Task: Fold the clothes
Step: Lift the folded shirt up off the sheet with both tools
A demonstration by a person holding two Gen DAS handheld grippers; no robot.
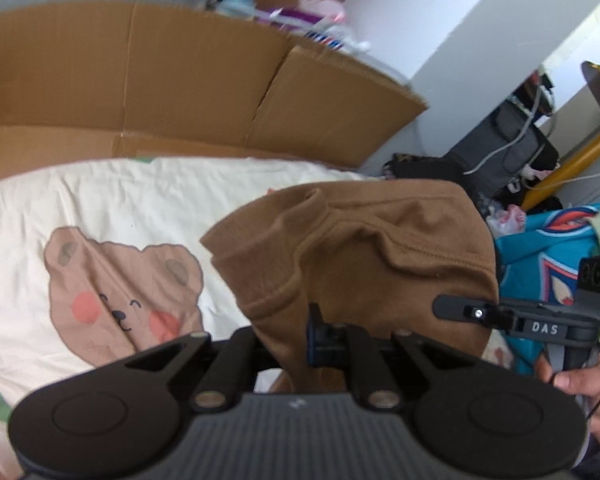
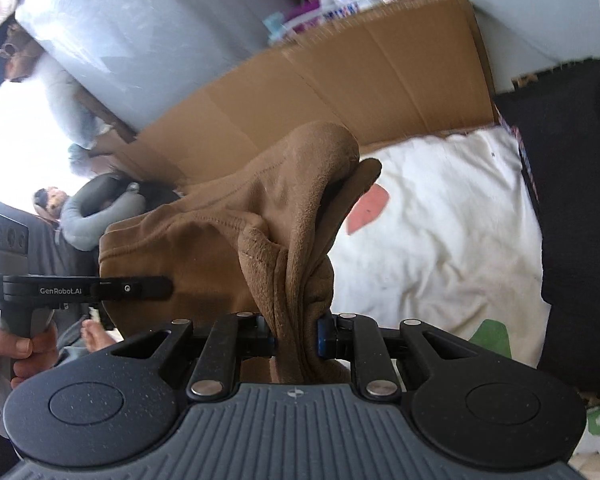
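Note:
A brown fleece garment (image 1: 364, 248) hangs in the air between my two grippers, above a cream bed sheet (image 1: 100, 200) with a bear print. My left gripper (image 1: 288, 344) is shut on one bunched edge of the garment. My right gripper (image 2: 296, 340) is shut on another bunched edge of the garment (image 2: 260, 216), the cloth squeezed between its blue pads. Each gripper shows in the other's view: the right one (image 1: 460, 310) at the right of the left wrist view, the left one (image 2: 156, 288) at the left of the right wrist view.
A cardboard wall (image 1: 140, 76) stands behind the bed. A teal patterned garment (image 1: 548, 248) lies at the right, with a dark bag (image 1: 500, 152) and cables beyond. A black cloth (image 2: 572, 200) hangs at the right of the right wrist view. A grey neck pillow (image 2: 96, 208) lies left.

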